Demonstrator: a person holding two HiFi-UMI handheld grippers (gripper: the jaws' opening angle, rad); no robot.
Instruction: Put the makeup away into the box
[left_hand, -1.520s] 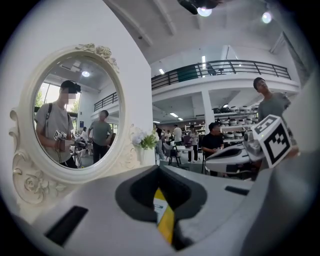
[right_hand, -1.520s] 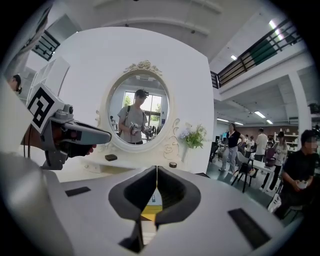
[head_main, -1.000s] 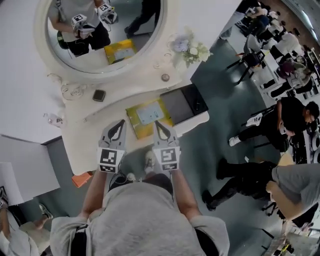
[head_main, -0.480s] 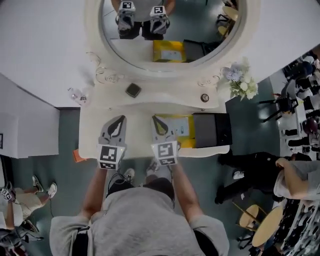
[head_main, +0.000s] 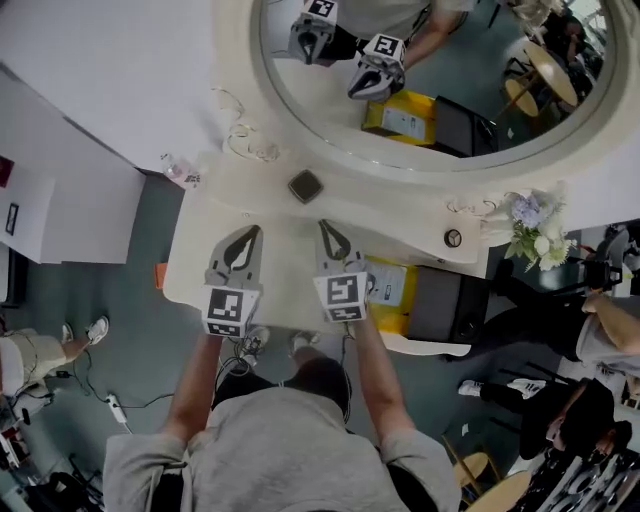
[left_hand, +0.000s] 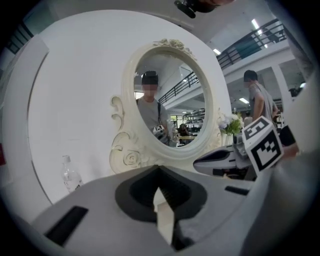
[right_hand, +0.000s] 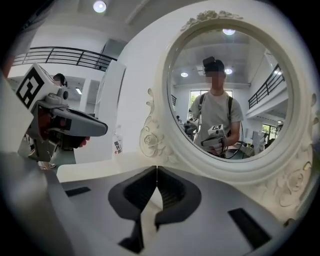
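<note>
Head view: the left hand-held gripper (head_main: 254, 231) and right hand-held gripper (head_main: 323, 226) hang side by side over the surface (head_main: 290, 225), jaws pinched together on nothing. The dark compact (head_main: 305, 185) lies just ahead by the mirror (head_main: 480, 70); the box (head_main: 440, 305) sits at the surface's right end.

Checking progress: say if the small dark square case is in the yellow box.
No, the small dark square case lies on the cream tabletop, outside the yellow box.

Bright, even indoor light; gripper views bulge with dark corners.
</note>
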